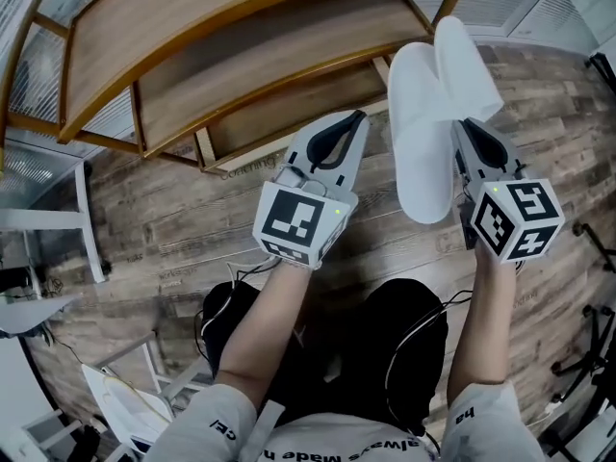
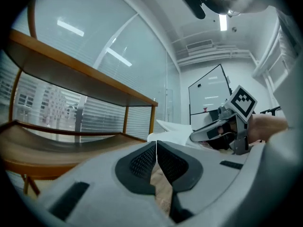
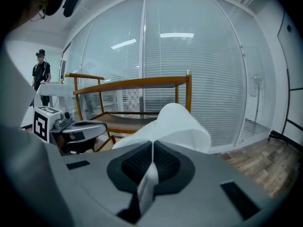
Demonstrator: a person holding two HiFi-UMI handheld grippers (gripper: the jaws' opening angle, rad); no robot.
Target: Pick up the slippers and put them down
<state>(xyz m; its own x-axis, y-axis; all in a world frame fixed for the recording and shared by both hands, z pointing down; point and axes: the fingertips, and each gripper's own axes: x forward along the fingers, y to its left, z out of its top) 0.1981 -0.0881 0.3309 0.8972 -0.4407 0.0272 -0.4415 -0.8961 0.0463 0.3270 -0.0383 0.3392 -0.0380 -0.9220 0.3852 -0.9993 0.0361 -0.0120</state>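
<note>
A pair of white slippers (image 1: 423, 114) hangs over the wooden floor in front of the shelf, soles flat together. My right gripper (image 1: 469, 125) is shut on their edge; in the right gripper view the white fabric (image 3: 176, 123) runs down between the dark pads of the gripper (image 3: 152, 144). My left gripper (image 1: 356, 116) hovers to the left of the slippers, apart from them. Its pads meet at the tip (image 2: 156, 144) with nothing between them. From the left gripper view the slippers (image 2: 171, 129) and the right gripper (image 2: 218, 130) show to the right.
A low wooden rack with curved shelves (image 1: 241, 41) stands just ahead, before glass walls with blinds (image 3: 208, 79). A white metal frame (image 1: 87, 221) is at the left, black stand legs (image 1: 589, 354) at the right. A person (image 3: 41, 71) stands far off.
</note>
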